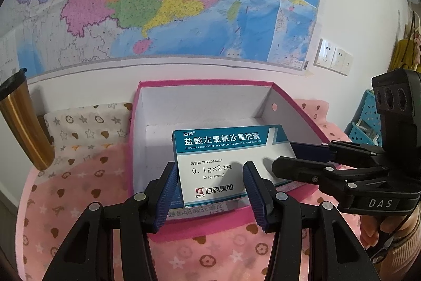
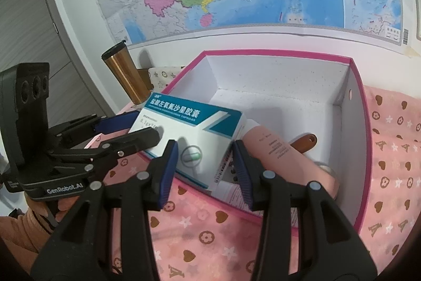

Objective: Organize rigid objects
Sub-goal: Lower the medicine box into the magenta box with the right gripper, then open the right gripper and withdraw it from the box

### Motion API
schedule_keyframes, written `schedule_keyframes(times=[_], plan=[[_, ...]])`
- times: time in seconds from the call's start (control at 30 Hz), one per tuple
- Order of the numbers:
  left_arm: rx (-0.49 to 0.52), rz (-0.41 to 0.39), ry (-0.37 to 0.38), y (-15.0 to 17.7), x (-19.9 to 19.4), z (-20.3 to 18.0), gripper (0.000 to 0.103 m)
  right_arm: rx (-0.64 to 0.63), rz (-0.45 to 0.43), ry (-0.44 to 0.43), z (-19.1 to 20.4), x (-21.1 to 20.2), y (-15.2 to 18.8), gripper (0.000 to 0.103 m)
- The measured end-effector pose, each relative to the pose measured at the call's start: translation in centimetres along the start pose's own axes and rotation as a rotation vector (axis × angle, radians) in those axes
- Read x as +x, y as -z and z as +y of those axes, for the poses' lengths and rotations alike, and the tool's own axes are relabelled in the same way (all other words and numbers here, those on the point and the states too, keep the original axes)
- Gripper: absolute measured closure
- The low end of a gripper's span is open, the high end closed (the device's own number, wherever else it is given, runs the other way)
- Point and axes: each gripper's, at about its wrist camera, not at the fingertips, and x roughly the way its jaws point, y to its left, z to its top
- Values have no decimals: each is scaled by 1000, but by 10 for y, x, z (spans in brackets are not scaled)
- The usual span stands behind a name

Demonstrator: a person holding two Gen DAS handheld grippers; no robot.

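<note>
A white and teal medicine box (image 1: 223, 149) (image 2: 189, 123) leans tilted over the near rim of the pink storage box (image 1: 205, 83) (image 2: 276, 53). My left gripper (image 1: 209, 167) (image 2: 146, 125) has the carton's left end between its blue pads, which are closed on it. My right gripper (image 2: 204, 146) (image 1: 284, 156) is closed on the carton's right end, one pad on the printed face and one by the barcode end. Inside the storage box lie a pink tube (image 2: 279, 152), a brown handle (image 2: 305, 142) and a printed pack (image 2: 234, 191) under the carton.
A gold tumbler (image 1: 23, 123) (image 2: 126, 78) with a black lid stands left of the storage box. The pink patterned cloth (image 1: 79, 202) covers the surface. A blue perforated basket (image 1: 368, 120) sits at the right, and a map hangs on the wall behind. A hand (image 1: 373, 228) holds the right gripper.
</note>
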Motion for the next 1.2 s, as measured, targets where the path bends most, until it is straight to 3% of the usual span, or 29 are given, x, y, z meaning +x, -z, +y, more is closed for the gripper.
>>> schedule_keyframes(times=[0.73, 0.87, 0.93, 1.1, 1.2], plan=[[-27, 44, -66, 10, 25, 14, 51, 26, 82, 29, -7, 35, 7, 56], [-31, 17, -65, 14, 17, 12, 39, 38, 74, 35, -9, 30, 11, 53], [-26, -15, -58, 17, 8, 9, 24, 26, 56, 46, -7, 20, 15, 52], [14, -92, -69, 29, -18, -6, 0, -39, -49, 126, 5, -18, 33, 19], [24, -115, -103, 38, -29, -14, 0, -61, -112, 208, 11, -40, 52, 9]])
